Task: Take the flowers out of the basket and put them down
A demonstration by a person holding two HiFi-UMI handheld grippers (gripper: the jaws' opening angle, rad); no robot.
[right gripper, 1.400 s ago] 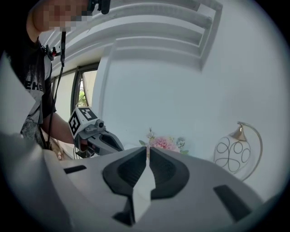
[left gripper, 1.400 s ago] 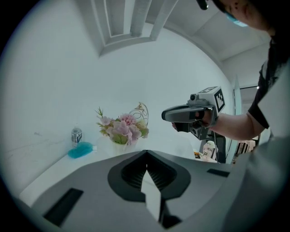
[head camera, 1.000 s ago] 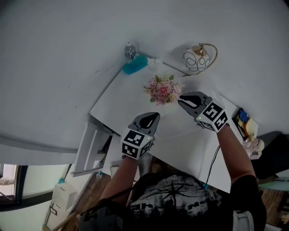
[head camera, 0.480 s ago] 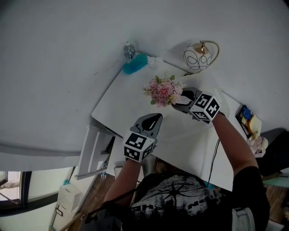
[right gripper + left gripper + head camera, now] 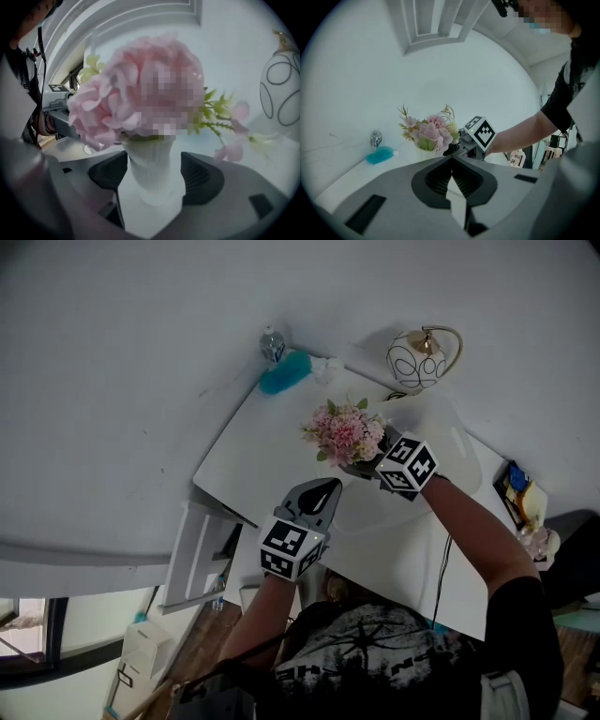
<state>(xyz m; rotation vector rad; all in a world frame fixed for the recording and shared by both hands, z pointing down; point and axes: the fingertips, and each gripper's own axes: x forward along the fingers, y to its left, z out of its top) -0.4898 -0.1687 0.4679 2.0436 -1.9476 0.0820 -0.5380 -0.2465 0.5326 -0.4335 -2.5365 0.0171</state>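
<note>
A bunch of pink flowers [image 5: 345, 432] stands upright in a white ribbed vase [image 5: 152, 173] on the white table [image 5: 272, 456]. My right gripper [image 5: 362, 465] is at the vase's base from the right. Its jaws have just been opening and stand wide, one on each side of the vase's neck, with no clear pressure on it. In the right gripper view the blooms [image 5: 145, 89] fill the upper frame. My left gripper [image 5: 322, 487] hangs over the table's near edge, shut and empty, pointing at the flowers [image 5: 429, 133].
At the table's far corner lie a teal brush [image 5: 284, 373] and a small bottle [image 5: 272, 341]. A white globe lamp with a gold hoop [image 5: 417, 360] stands behind the flowers. Small items [image 5: 516, 493] sit at the right end.
My right gripper has moved in to the flowers and sunk, and its jaws went from shut to wide around the vase. The left gripper has stayed put.
</note>
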